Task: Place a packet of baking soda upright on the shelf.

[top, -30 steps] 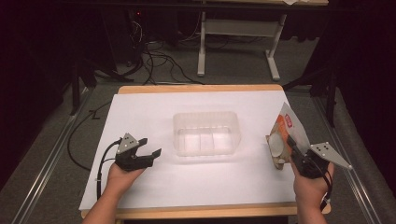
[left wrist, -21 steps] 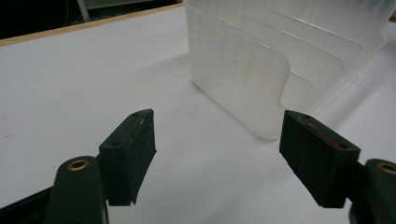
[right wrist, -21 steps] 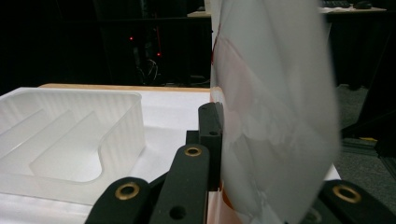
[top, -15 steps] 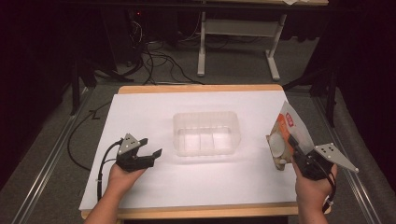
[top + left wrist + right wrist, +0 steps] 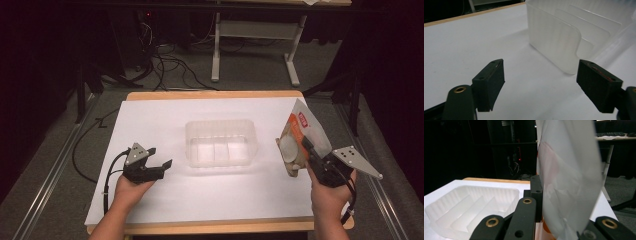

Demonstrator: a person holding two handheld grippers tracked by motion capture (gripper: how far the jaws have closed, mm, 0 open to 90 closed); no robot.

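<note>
Clearly lifted off the table: a crinkly packet (image 5: 300, 137) with an orange-and-white label, held tilted at the right side of the white sheet (image 5: 165, 115), just right of the clear tray (image 5: 221, 142). Clamped low down by the right gripper (image 5: 306, 150), jaws closed on its lower edge, top leaning up and away toward the far right. Seen from the right gripper view as a pale, translucent film (image 5: 569, 185) rising straight up between the black jaws, faint red print showing through; contents perhaps round and flat, though too blurred to say. Apart from the tray, no contact between the two.

Centred on the sheet, the tray: shallow, see-through, ribbed walls, split inside by low dividers into narrow compartments (image 5: 466, 212). Nothing visible inside.

Off to the near left, resting low over the sheet, the left gripper (image 5: 159, 167), jaws spread wide with nothing between them, pointing right toward the tray's near left corner (image 5: 564, 50) and stopping short of it. Wooden table edge (image 5: 210, 94) showing along the far side.
</note>
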